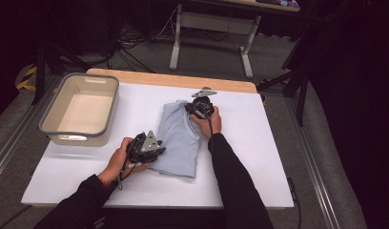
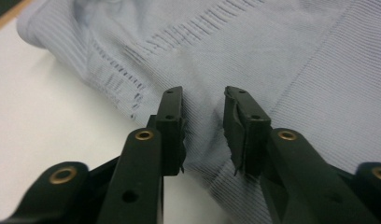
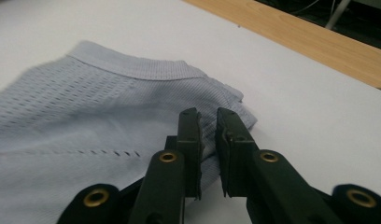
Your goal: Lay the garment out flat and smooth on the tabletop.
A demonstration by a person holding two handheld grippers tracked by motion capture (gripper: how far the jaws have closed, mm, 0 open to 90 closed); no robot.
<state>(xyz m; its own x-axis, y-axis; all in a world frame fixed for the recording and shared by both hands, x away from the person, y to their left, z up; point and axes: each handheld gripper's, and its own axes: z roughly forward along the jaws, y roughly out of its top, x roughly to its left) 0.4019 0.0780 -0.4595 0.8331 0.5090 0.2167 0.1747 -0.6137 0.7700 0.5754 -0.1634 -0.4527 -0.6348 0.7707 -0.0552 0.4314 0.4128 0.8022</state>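
the folded garment (image 1: 179, 140) is pale blue-grey, a fine ribbed knit with rows of small openwork holes running in bands across it and a plain band at one edge, and it lies on a white tabletop (image 1: 250, 157) trimmed along its far side with a light wood strip. the bin (image 1: 64, 125) is cream-beige with a grey rim, while both grippers, the left gripper (image 2: 203, 116) and the right gripper (image 3: 208, 135), have matte black fingers (image 2: 172, 126) set with brass-coloured rivets, and the person's sleeves (image 1: 235, 186) are black

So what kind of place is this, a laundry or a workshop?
Most likely a lab set up for recording: a white work table ringed by dark curtains, loose cables on the floor, and a folded pale-blue garment handled with hand-held grippers.
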